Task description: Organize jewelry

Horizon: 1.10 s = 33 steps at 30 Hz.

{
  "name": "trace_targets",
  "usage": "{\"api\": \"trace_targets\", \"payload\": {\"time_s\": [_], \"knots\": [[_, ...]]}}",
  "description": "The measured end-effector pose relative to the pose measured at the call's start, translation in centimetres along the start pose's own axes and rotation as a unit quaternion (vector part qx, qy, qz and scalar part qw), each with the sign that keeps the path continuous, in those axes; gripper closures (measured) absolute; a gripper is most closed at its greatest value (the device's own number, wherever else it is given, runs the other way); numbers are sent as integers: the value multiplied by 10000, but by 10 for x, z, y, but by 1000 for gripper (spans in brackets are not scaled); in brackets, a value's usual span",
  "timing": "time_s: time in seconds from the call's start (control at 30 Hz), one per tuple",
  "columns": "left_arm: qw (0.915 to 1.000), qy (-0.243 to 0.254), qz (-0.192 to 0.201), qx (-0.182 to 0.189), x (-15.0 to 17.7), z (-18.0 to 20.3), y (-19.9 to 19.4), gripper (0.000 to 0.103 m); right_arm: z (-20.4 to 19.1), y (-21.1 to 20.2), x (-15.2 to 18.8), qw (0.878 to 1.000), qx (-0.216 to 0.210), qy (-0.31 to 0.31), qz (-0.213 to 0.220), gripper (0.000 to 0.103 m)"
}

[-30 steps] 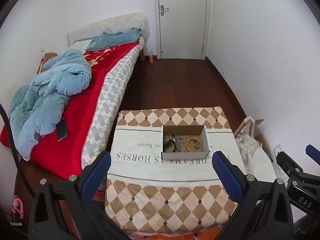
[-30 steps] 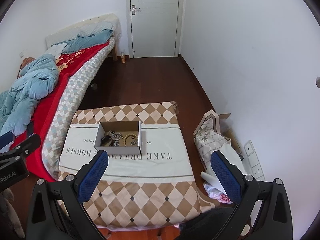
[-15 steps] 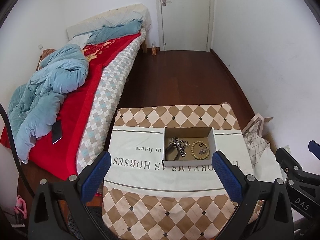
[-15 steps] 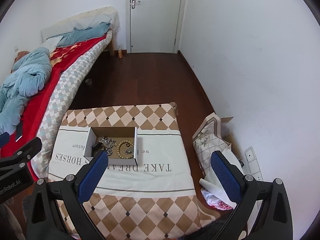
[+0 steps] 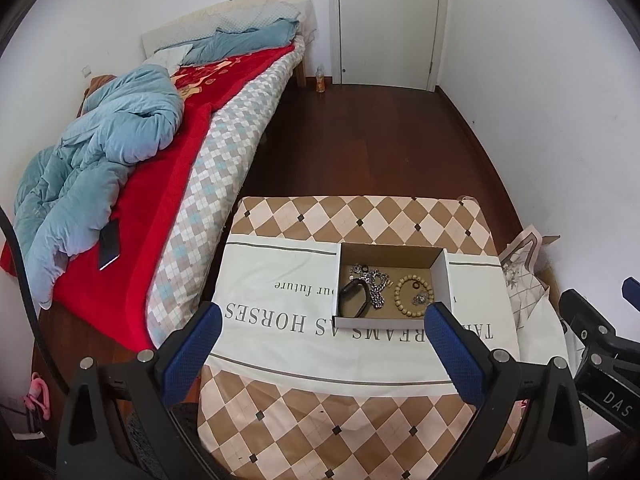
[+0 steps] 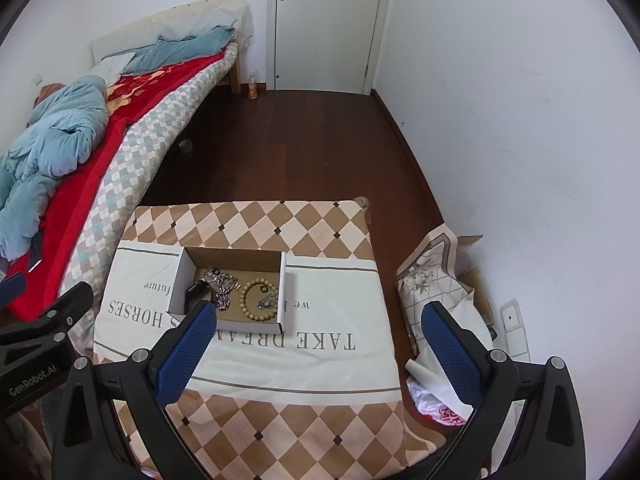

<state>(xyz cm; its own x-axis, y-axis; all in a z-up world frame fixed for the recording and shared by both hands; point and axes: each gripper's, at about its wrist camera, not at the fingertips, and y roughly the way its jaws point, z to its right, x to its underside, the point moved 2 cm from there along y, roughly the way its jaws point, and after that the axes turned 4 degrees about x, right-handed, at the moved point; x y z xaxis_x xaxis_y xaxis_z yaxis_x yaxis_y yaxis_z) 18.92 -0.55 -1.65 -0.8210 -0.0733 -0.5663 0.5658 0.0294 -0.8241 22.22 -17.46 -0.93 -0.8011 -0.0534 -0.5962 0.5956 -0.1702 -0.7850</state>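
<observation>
An open cardboard box (image 5: 447, 280) (image 6: 283, 288) stands on a small table under a checked cloth (image 5: 280, 320) (image 6: 340, 320). Inside lie a black band (image 5: 354, 298) (image 6: 194, 290), a silver chain (image 5: 376, 284) (image 6: 224, 286) and a wooden bead bracelet (image 5: 412, 296) (image 6: 256, 300). My left gripper (image 5: 320, 344) is open and empty, held above the table's near side. My right gripper (image 6: 320, 340) is open and empty, above the table's right part. Both hang well short of the box.
A bed (image 5: 224, 152) with a red blanket and blue quilt (image 5: 100, 152) runs along the left. A floral bag and a carton (image 6: 436, 276) stand by the right wall. A dark wood floor (image 5: 360, 140) leads to a white door (image 5: 384, 20).
Both grippers have moved forward and down towards the table, so the box looks larger and nearer. Both stay open and empty.
</observation>
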Motion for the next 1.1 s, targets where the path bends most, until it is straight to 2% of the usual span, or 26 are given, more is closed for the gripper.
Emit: {"api": "trace_targets", "payload": {"time_s": [1.1], "knots": [[9998,80,152,-105,1,1,-6,0,-2,3,6,9999,-72,58,-83,0]]}}
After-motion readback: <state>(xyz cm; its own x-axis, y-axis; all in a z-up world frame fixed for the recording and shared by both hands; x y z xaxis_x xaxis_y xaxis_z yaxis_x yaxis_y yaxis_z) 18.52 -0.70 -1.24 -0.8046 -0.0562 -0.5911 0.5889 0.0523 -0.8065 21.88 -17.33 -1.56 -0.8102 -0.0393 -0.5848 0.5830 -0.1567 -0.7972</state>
